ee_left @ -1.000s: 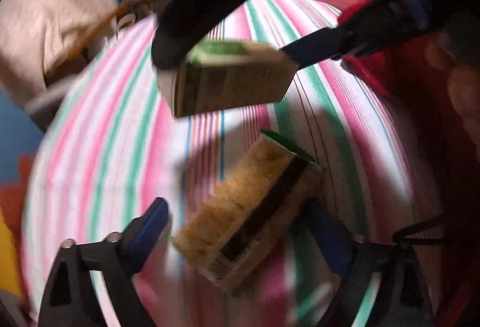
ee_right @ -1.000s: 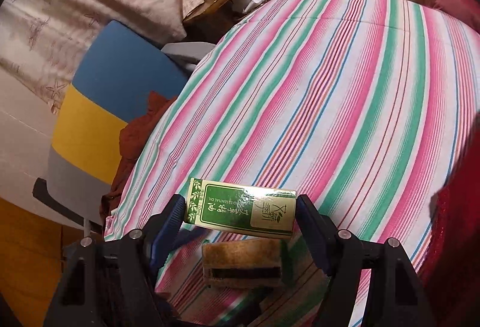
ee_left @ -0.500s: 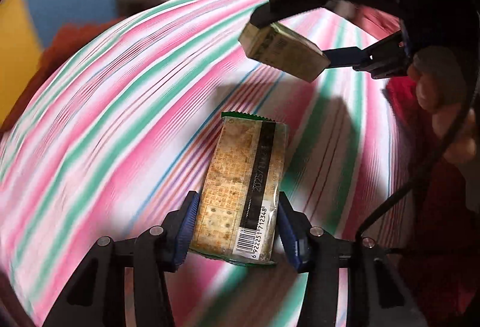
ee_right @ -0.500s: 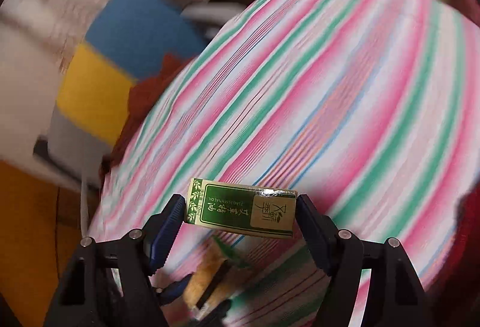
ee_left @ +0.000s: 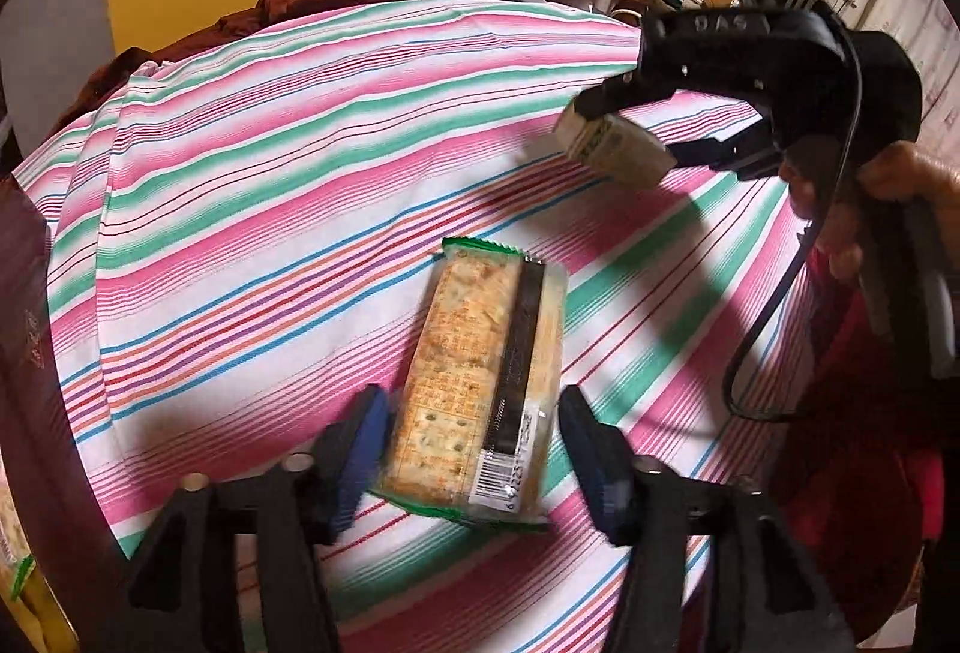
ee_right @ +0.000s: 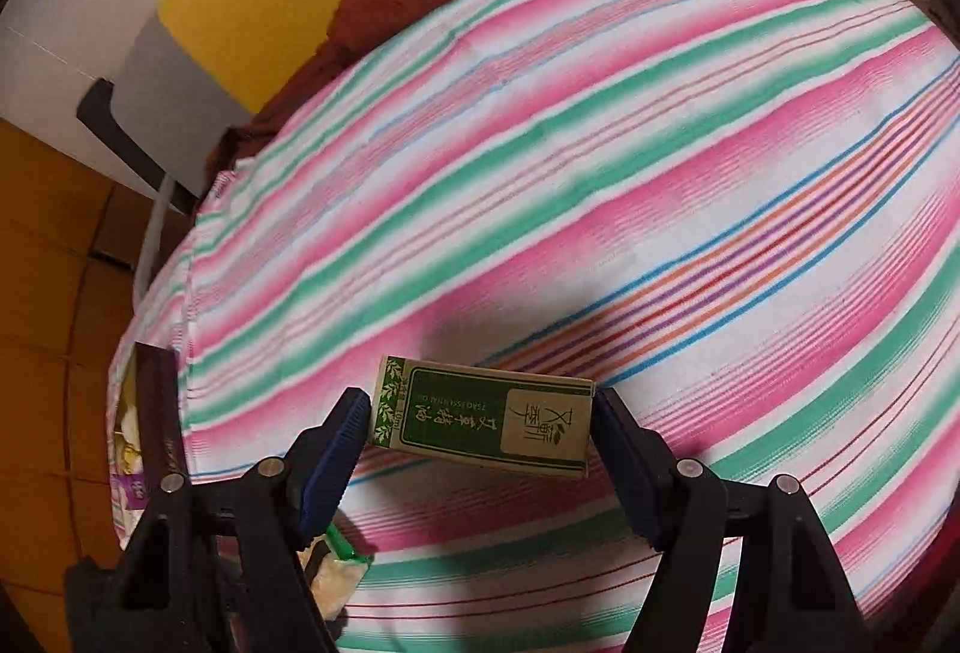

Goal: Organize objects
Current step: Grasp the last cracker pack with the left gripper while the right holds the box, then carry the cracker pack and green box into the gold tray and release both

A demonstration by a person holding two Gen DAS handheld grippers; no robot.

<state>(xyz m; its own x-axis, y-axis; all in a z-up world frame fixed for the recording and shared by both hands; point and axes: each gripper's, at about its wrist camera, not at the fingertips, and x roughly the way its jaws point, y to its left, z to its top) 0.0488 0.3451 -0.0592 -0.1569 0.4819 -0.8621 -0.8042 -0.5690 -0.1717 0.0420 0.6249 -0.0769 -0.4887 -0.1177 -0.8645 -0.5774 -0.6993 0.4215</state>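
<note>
Crackers, one sealed packet (ee_left: 480, 389), sit between the blue pads of the left tool (ee_left: 474, 455); whether those pads press the wrapper or stand just off it I cannot tell, nor whether the packet rests on the striped cloth (ee_left: 270, 185) or hangs just over it. The right tool (ee_right: 480, 431) is clenched on one small green box (ee_right: 483, 422), gripped by its short ends and held level in the air above the cloth, probably so its printed face stays up until a spot is chosen. Both things are over the middle of the covered desk, the box nearer its far right edge. That makes two items in all, one per tool.
</note>
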